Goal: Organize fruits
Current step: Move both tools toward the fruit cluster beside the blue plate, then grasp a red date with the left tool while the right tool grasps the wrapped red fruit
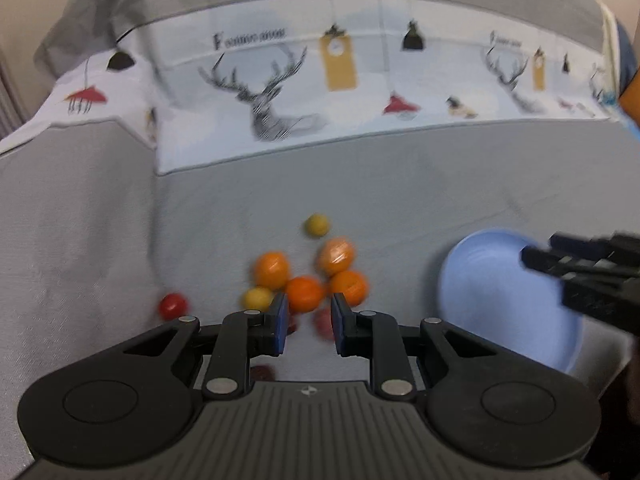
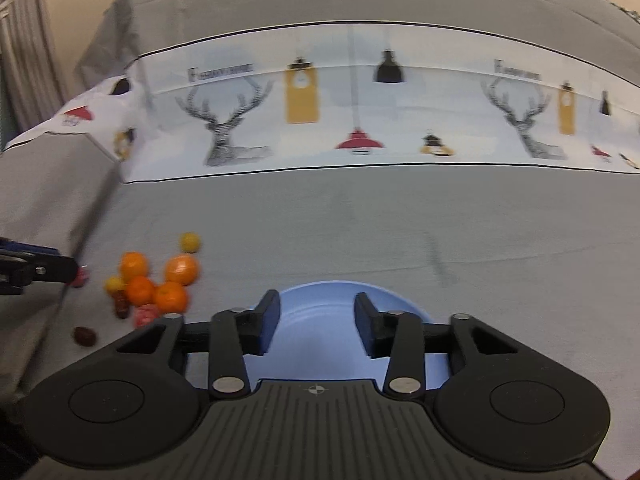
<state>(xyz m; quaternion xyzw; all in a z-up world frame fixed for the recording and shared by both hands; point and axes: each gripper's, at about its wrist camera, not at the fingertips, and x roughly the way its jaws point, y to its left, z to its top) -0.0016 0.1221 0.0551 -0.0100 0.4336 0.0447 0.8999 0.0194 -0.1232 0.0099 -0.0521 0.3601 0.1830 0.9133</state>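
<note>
**Both grippers empty, fruit pile on cloth, plate under right jaws**

Left gripper point(image 1: 309, 308): jaws drawn close with a narrow gap, nothing pinched. Just past the tips at 12 o'clock sits the fruit pile, on the grey cloth point(image 2: 360, 232) and not in any dish. There are four oranges point(image 1: 305, 294) bunched and touching. One yellow fruit point(image 1: 317, 225) lies apart at the far 12 o'clock end, another at 11 beside the oranges. A red tomato point(image 1: 173, 306) lies alone at 10 o'clock, clear of the pile. All of these are round, so no long axis. The pile itself runs roughly 6 to 12 in the left wrist view.

Right gripper point(image 2: 318, 297): jaws spread, nothing between the pads, hanging over the blue plate point(image 1: 480, 292). The plate looks bare where visible. From here the pile is at 9 to 10 o'clock, apart from the plate. A dark red oblong fruit point(image 2: 85, 336) lies at 9 o'clock, long axis roughly 3-9, blurred. A pink piece point(image 2: 146, 316) sits at the pile's near edge.

There is open cloth from 12 to 3 beyond the plate. A patterned band point(image 2: 360, 112) crosses at far 12. A cloth crease point(image 2: 96, 216) borders the pile at 9 o'clock.
</note>
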